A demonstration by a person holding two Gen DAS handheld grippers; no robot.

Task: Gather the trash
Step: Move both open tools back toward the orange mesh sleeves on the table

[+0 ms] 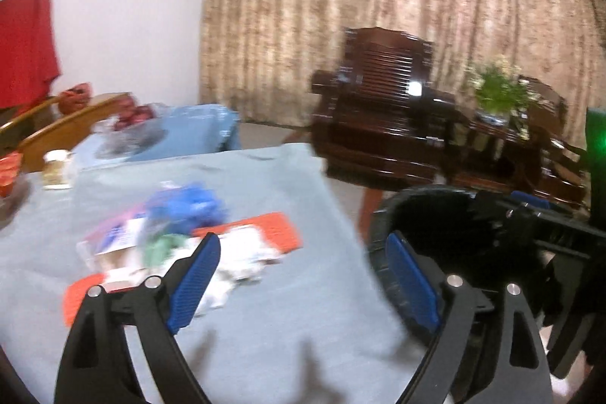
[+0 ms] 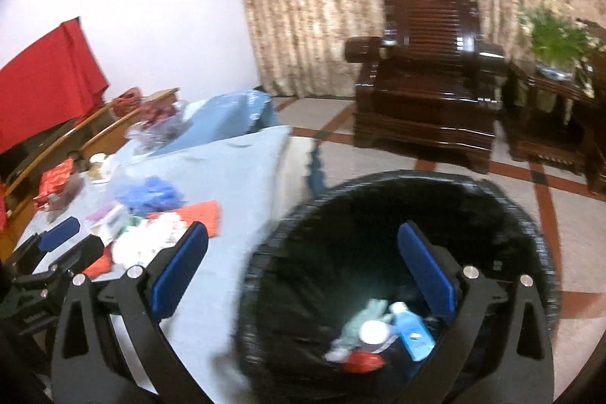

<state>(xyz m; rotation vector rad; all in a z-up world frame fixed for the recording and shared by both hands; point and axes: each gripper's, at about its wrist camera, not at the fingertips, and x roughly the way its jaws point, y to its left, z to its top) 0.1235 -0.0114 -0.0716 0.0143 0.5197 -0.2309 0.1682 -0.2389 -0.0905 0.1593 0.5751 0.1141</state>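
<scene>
While both claws hang spread and empty, the right claw (image 2: 303, 264) hovers over the black bin (image 2: 538, 245) beside the desk (image 2: 235, 169)

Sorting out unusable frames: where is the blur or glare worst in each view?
Left wrist view: motion blur smears the trash pile and wooden armchair, which carries a glare spot. Right wrist view: the trash bin rim streaks; armchair sharper.
</scene>
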